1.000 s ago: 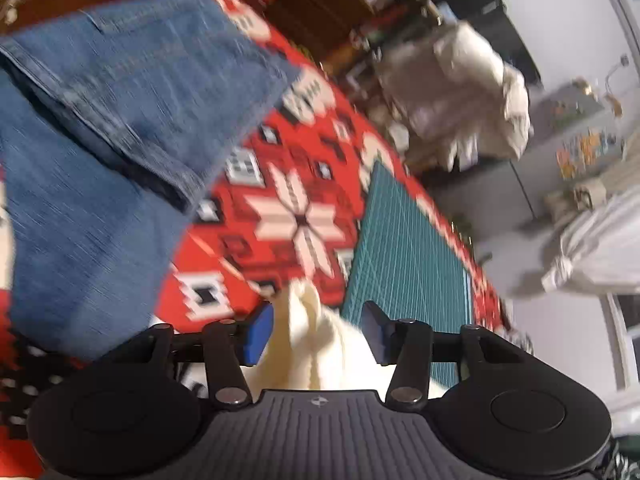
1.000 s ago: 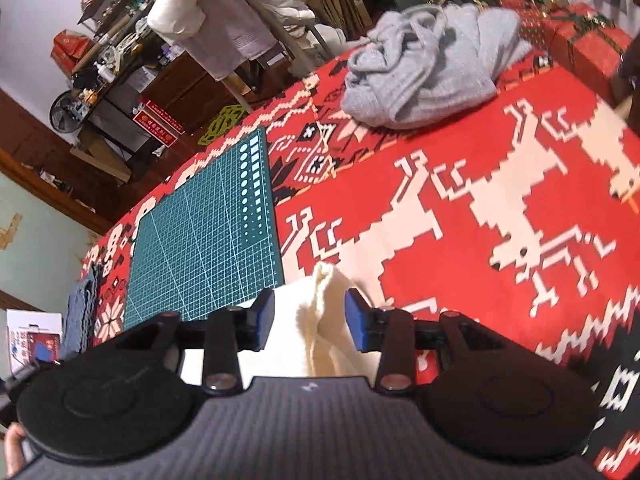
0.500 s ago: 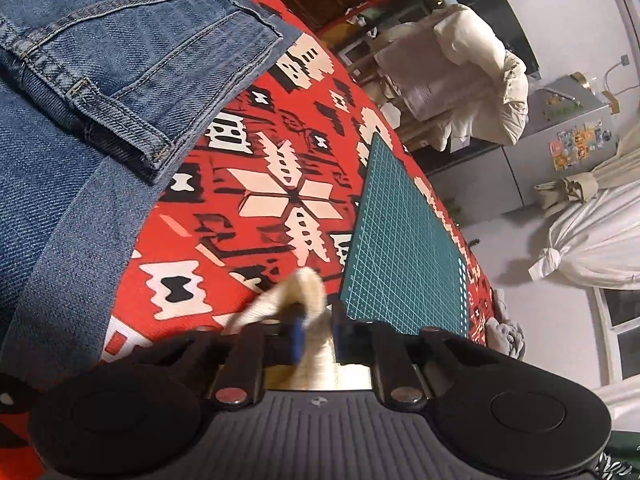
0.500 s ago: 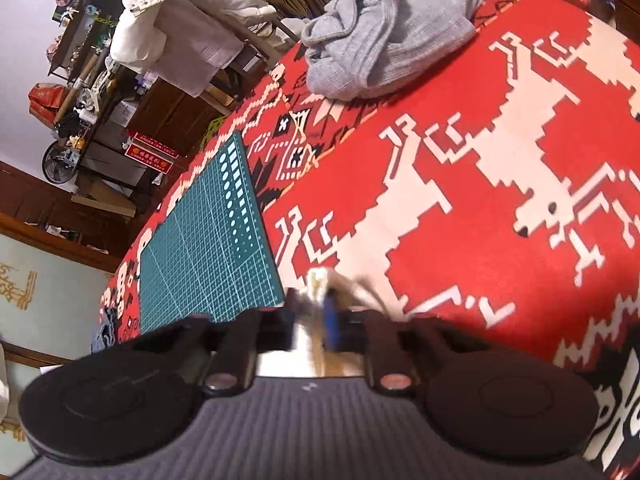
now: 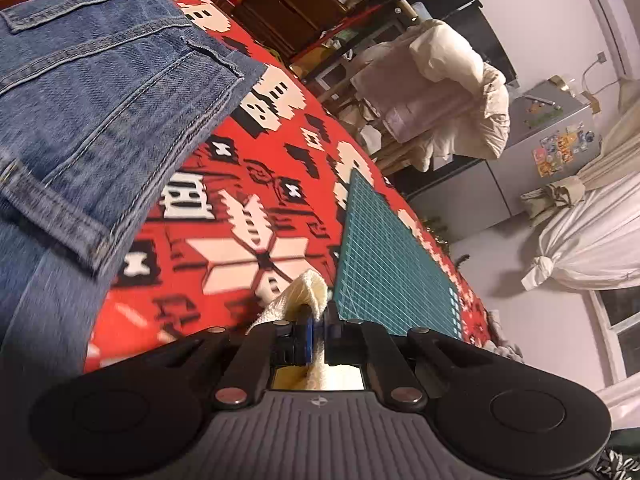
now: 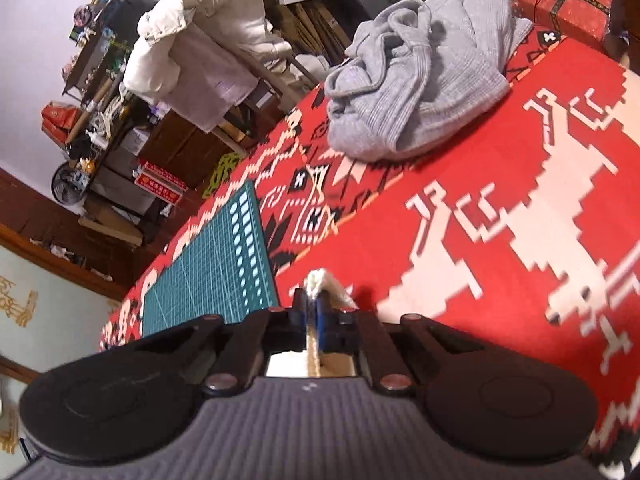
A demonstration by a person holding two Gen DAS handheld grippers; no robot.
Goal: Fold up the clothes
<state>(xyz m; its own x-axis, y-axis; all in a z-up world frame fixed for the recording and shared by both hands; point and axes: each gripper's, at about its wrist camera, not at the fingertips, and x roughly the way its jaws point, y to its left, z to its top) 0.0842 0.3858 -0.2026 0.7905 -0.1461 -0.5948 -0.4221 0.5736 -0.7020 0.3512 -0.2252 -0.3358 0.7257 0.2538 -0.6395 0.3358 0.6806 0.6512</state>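
A cream knit garment (image 5: 305, 289) is pinched in my left gripper (image 5: 318, 326), which is shut on a fold of it just above the red patterned tablecloth (image 5: 240, 216). In the right wrist view my right gripper (image 6: 314, 312) is shut on another edge of the same cream garment (image 6: 320, 280). Most of the garment hangs below both grippers, out of sight. Folded blue jeans (image 5: 88, 92) lie at the left of the left wrist view. A crumpled grey sweater (image 6: 416, 76) lies at the far side of the table in the right wrist view.
A green cutting mat (image 5: 384, 264) lies on the tablecloth ahead of both grippers, seen also as the green cutting mat (image 6: 216, 256). Past the table stand a chair draped with white cloth (image 6: 200, 44), cluttered shelves and a red gift box (image 6: 568, 0).
Both grippers went from open around the cream garment to shut on it, then lifted a little with the fabric pinched between the fingers.
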